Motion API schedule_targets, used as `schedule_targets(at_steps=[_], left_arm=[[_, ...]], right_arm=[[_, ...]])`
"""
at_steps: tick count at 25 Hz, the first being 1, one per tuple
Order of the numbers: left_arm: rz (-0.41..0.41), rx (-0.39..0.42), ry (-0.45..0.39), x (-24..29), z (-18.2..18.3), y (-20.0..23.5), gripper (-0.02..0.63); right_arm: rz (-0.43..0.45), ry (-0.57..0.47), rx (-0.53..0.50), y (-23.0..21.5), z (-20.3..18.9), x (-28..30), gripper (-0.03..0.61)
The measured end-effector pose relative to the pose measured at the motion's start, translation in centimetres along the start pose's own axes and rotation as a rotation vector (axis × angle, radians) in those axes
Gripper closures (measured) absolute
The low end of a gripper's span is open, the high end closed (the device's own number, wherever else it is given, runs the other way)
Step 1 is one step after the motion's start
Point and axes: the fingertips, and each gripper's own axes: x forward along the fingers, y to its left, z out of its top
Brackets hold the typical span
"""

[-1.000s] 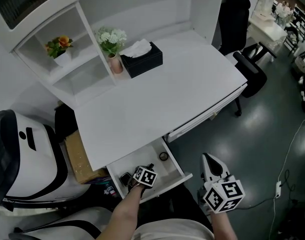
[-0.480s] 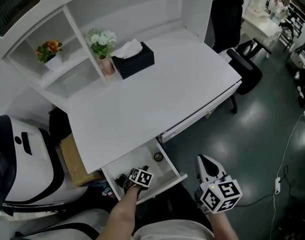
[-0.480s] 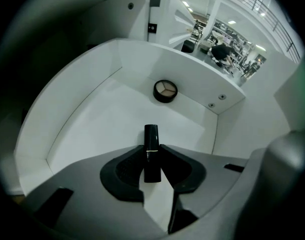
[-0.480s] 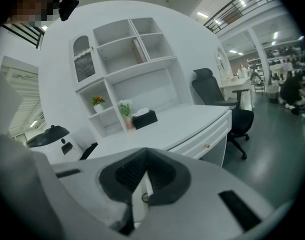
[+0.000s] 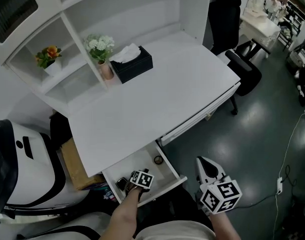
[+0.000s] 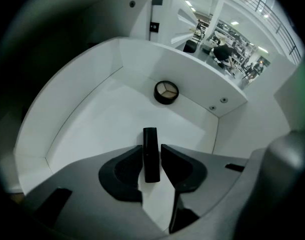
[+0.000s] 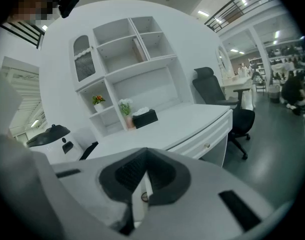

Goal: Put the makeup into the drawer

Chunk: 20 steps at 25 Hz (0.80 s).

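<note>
The white drawer (image 5: 165, 174) under the desk is pulled out. My left gripper (image 5: 144, 173) points down into it. A slim black makeup tube (image 6: 150, 151) stands between its pads (image 6: 178, 164). The jaws have just been opening, and a thin gap shows on the tube's right side. A round dark compact (image 6: 166, 92) lies near the drawer's far wall, also seen in the head view as the compact (image 5: 158, 160). Another dark item (image 5: 121, 183) lies at the drawer's left end. My right gripper (image 5: 207, 166) hovers right of the drawer over the floor, shut and empty, its tips (image 7: 145, 153) touching.
On the white desk top (image 5: 162, 94) stands a black tissue box (image 5: 133, 64) beside a vase of white flowers (image 5: 101, 48). The second drawer (image 5: 202, 116) is closed. A black office chair (image 5: 242, 59) is at the right. A white machine (image 5: 22, 164) and a cardboard box (image 5: 75, 161) stand at the left.
The head view has drifted slightly. Both grippers keep their places, the left one still down in the drawer with the tube between its jaws.
</note>
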Motion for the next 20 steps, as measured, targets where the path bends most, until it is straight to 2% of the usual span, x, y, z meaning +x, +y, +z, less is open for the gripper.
schedule_targets(at_steps=[7, 11, 20], left_arm=[[0.009, -0.026, -0.059, -2.0, 1.8, 0.7, 0.482], [0.034, -0.082, -0.182, -5.3, 4.3, 1.9, 0.526], [0.005, -0.179, -0.459, -14.9, 8.6, 2.4, 0.541]], right_arm=[[0.036, -0.014, 0.003, 1.4, 0.3, 0.7, 0.577], [0.056, -0.029, -0.006, 2.2, 0.6, 0.9, 0.576], [0.088, -0.066, -0.011, 3.9, 1.5, 0.9, 0.576]])
